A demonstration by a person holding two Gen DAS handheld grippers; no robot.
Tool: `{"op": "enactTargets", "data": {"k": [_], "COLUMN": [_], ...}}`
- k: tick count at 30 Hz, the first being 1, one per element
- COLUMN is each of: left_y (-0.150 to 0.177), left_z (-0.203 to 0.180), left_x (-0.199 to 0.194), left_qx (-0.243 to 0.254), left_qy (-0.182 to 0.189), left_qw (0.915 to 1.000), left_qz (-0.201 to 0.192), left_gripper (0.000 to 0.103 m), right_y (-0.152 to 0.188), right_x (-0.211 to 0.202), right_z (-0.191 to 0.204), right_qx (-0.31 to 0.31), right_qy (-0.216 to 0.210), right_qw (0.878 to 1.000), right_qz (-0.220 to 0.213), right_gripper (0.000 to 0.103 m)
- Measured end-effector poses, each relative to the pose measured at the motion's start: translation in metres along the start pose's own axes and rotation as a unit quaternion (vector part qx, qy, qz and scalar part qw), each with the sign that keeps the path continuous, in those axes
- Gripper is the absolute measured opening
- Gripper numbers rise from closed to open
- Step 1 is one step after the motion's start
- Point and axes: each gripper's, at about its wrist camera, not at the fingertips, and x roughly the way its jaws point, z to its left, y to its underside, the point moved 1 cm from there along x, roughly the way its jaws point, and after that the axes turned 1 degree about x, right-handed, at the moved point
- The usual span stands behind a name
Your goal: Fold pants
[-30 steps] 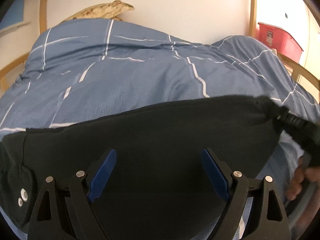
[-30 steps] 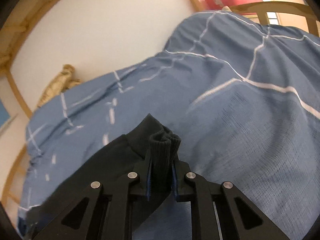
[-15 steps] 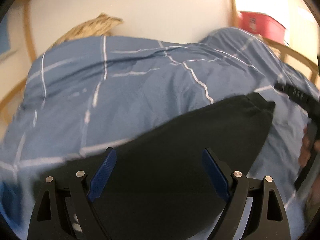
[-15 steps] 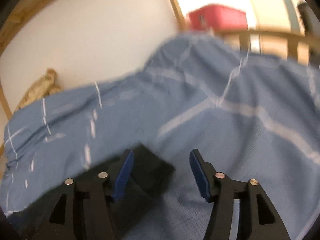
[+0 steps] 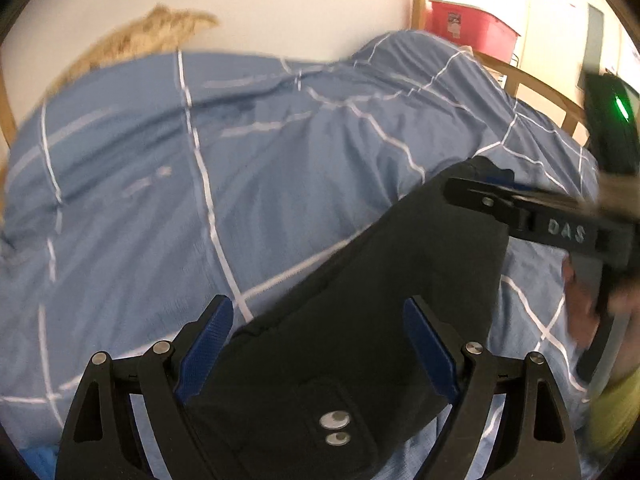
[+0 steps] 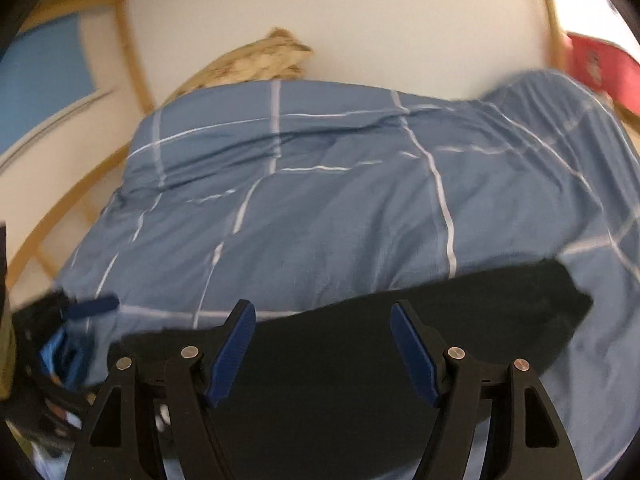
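Observation:
Black pants [image 5: 360, 320] lie folded into a long strip on a blue checked duvet [image 5: 200, 184]. In the left wrist view my left gripper [image 5: 316, 348] is open above the end with two metal snaps. My right gripper [image 5: 480, 196] shows there from the side over the far end of the strip. In the right wrist view my right gripper [image 6: 324, 344] is open and empty over the pants [image 6: 360, 360]. The left gripper [image 6: 80, 312] shows blurred at that view's left edge.
The duvet [image 6: 340, 208] covers a bed against a white wall. A tan patterned pillow [image 6: 252, 60] lies at the far end. Wooden rails [image 5: 532, 84] edge the bed. A red storage bin [image 5: 468, 28] stands beyond the bed's right end.
My right gripper has let go of the pants cuff and opened, then swung left to face along the strip. My left gripper has stayed open and shifted left.

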Motion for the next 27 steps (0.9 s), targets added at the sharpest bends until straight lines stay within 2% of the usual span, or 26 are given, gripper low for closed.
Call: {"op": "enactTargets", "data": {"k": [2, 4, 6, 8, 10, 12, 13, 14, 17, 18, 21, 22, 24, 27], "left_y": [0.003, 0.006, 0.007, 0.01, 0.013, 0.018, 0.02, 0.022, 0.026, 0.027, 0.027, 0.028, 0.031, 0.032], "left_z": [0.007, 0.015, 0.025, 0.037, 0.046, 0.047, 0.047, 0.047, 0.045, 0.045, 0.055, 0.057, 0.058, 0.056], "left_x": [0.007, 0.015, 0.024, 0.035, 0.049, 0.061, 0.064, 0.067, 0.069, 0.066, 0.057, 0.057, 0.064, 0.074], "left_qx": [0.004, 0.013, 0.008, -0.01, -0.026, -0.028, -0.025, -0.021, -0.02, -0.022, -0.062, -0.067, -0.06, -0.061], "left_qy": [0.004, -0.009, -0.016, -0.005, 0.006, 0.02, 0.021, 0.02, 0.012, 0.009, 0.015, 0.019, 0.004, -0.013], "left_qw": [0.9999, 0.9996, 0.9994, 0.9991, 0.9977, 0.996, 0.9957, 0.9955, 0.9957, 0.9964, 0.9959, 0.9956, 0.9958, 0.9951], "left_qz": [0.014, 0.024, 0.029, 0.042, 0.063, 0.082, 0.087, 0.09, 0.09, 0.081, 0.063, 0.063, 0.068, 0.077], "left_gripper": [0.076, 0.076, 0.076, 0.075, 0.074, 0.073, 0.068, 0.055, 0.029, 0.027, 0.025, 0.025, 0.026, 0.036], "right_y": [0.026, 0.051, 0.058, 0.054, 0.055, 0.058, 0.06, 0.062, 0.064, 0.065, 0.066, 0.066, 0.067, 0.071], "right_x": [-0.003, 0.0, 0.011, 0.022, 0.03, 0.036, 0.039, 0.039, 0.043, 0.044, 0.047, 0.047, 0.048, 0.054], "right_z": [-0.005, 0.0, 0.005, 0.01, 0.014, 0.016, 0.017, 0.018, 0.019, 0.019, 0.018, 0.019, 0.022, 0.025], "right_qx": [0.051, 0.035, 0.006, -0.007, -0.003, -0.001, -0.005, -0.01, -0.02, -0.019, -0.011, -0.01, -0.013, -0.022], "right_qy": [0.015, -0.007, -0.003, 0.015, -0.017, -0.012, -0.007, -0.004, 0.013, 0.013, 0.0, -0.004, -0.004, -0.001], "right_qw": [0.998, 0.997, 0.996, 0.997, 0.998, 0.999, 0.999, 0.999, 0.999, 0.999, 0.999, 0.999, 0.999, 0.999], "right_qz": [-0.033, -0.065, -0.087, -0.07, -0.064, -0.051, -0.049, -0.05, -0.049, -0.047, -0.043, -0.043, -0.043, -0.034], "right_gripper": [0.07, 0.07, 0.07, 0.07, 0.07, 0.07, 0.07, 0.07, 0.07, 0.07, 0.07, 0.07, 0.07, 0.07]}}
